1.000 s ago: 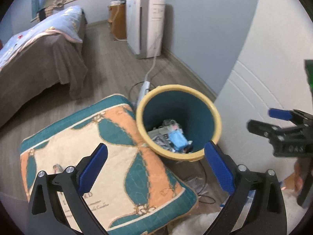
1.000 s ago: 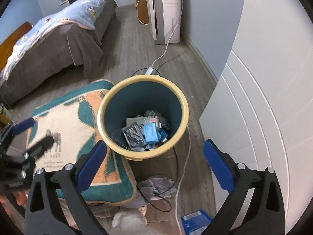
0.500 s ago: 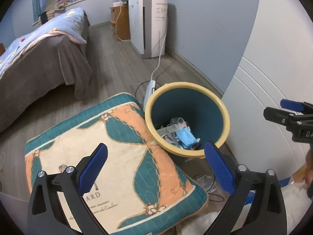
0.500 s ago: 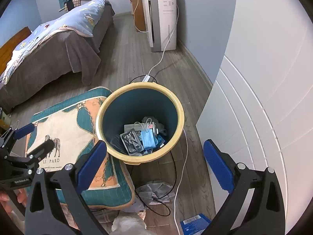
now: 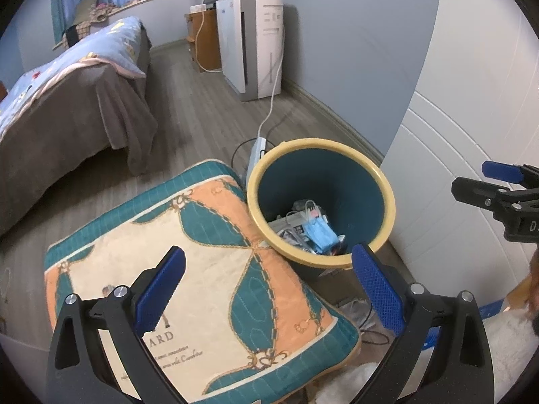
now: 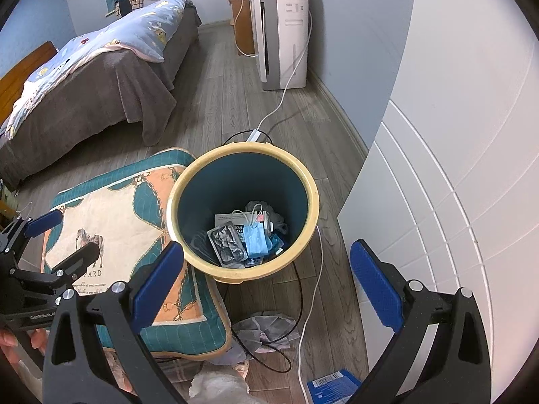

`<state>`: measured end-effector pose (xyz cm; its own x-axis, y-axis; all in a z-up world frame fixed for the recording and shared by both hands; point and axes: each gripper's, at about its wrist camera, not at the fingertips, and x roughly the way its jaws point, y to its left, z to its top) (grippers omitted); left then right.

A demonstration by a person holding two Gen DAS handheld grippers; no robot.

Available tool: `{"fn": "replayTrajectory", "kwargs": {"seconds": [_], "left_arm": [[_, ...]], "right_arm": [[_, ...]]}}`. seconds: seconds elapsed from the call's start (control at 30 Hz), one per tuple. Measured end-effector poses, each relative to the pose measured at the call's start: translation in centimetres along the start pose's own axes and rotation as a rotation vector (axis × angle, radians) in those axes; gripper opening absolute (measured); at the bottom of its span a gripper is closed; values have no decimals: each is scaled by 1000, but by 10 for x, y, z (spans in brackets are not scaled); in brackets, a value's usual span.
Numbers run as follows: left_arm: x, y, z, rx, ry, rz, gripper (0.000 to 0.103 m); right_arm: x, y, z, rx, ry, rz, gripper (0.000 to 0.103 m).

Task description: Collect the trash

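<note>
both grippers have risen; bin (image 6: 311,202) holds blue mask (image 6: 256,240), wrappers (image 6: 227,244)

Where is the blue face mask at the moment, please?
The blue face mask lies inside the yellow-rimmed bin, beside a grey foil packet, right of the patterned cushion.

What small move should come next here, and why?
Probably lower the right gripper toward the crumpled grey scrap on the floor beside the bin. Both grippers are open and empty, and the left gripper hangs over the cushion.
</note>
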<state>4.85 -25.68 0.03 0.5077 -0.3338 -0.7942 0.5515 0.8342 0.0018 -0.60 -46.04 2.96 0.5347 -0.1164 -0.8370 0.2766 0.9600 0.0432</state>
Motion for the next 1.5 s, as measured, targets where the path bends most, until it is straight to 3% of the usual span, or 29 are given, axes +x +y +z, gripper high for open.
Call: {"fn": "replayTrajectory", "kwargs": {"seconds": [1.5], "left_arm": [[-1, 3, -1, 10, 0, -8, 98]], "right_arm": [[3, -2, 3, -23, 15, -5, 97]]}}
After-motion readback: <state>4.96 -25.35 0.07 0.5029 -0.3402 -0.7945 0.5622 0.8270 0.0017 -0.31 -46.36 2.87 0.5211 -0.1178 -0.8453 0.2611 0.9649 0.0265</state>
